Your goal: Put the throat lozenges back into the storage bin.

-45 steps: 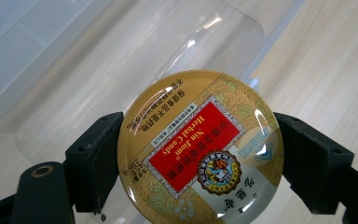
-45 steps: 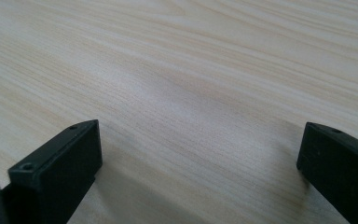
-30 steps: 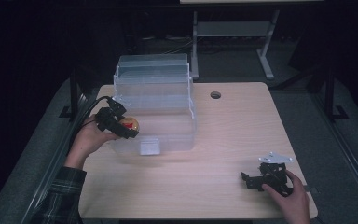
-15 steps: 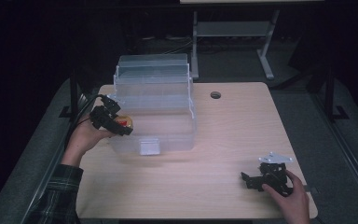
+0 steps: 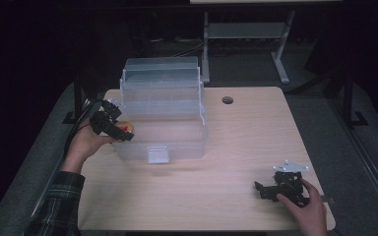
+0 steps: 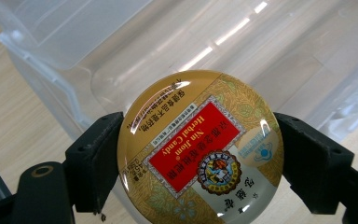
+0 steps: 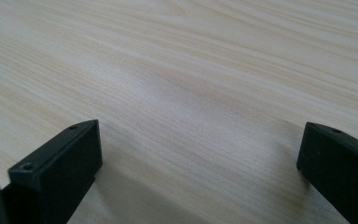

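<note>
A round gold candy tin (image 6: pixel 199 148) with a red label sits clamped between the two black jaws of my left gripper (image 6: pixel 198 158). In the high view that left gripper (image 5: pixel 123 132) holds the tin (image 5: pixel 125 128) at the left rim of a clear plastic box (image 5: pixel 165 123) whose lid stands open at the back. My right gripper (image 5: pixel 262 189) rests low over the table near its front right corner, and in the right gripper view its jaws (image 7: pixel 200 163) stand wide apart over bare wood with nothing between them.
The light wooden table (image 5: pixel 246 142) has a round cable hole (image 5: pixel 227 100) behind the box. A white latch (image 5: pixel 157 154) hangs on the box's front wall. A metal stand (image 5: pixel 241 34) is on the floor beyond the table.
My left gripper has carried the tin up and slightly back, from beside the box's lower left side to its left rim. The right gripper has stayed put.
</note>
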Demonstrator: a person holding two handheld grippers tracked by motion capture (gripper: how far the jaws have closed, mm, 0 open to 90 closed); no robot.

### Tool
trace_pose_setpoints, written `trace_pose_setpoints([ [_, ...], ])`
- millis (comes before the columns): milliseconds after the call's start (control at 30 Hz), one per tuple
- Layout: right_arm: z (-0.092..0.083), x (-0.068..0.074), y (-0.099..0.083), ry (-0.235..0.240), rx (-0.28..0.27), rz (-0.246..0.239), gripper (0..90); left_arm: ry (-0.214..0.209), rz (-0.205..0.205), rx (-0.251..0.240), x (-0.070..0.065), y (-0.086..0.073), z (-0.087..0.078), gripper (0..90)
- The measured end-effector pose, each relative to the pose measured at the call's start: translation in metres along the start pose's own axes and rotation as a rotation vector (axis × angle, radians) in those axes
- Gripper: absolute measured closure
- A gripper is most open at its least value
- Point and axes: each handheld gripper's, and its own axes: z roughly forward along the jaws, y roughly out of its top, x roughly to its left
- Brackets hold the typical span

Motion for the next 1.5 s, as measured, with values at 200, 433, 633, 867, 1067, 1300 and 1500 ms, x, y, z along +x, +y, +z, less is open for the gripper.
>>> trace_pose_setpoints([
  [200,0.000,0.000,0.000,0.000,0.000,0.000,0.0,0.006,-0.011,0.014,0.006,-0.005,0.006,19.6],
  [433,0.000,0.000,0.000,0.000,0.000,0.000,0.0,0.004,-0.020,0.017,0.010,-0.008,0.009,19.5],
  [633,0.000,0.000,0.000,0.000,0.000,0.001,0.0,-0.002,-0.021,0.012,0.011,-0.009,0.010,19.4],
  [867,0.000,0.000,0.000,0.000,0.000,0.000,0.0,-0.019,-0.018,0.014,0.010,-0.010,0.012,19.1],
  [1067,0.000,0.000,0.000,0.000,0.000,0.001,0.0,-0.016,-0.011,-0.005,0.009,-0.008,0.011,17.7],
  [1300,0.000,0.000,0.000,0.000,0.000,0.001,0.0,-0.016,-0.007,-0.029,0.006,-0.008,0.002,17.7],
  [1500,0.000,0.000,0.000,0.000,0.000,0.001,0.0,-0.016,-0.009,-0.071,0.003,-0.009,-0.012,17.8],
])
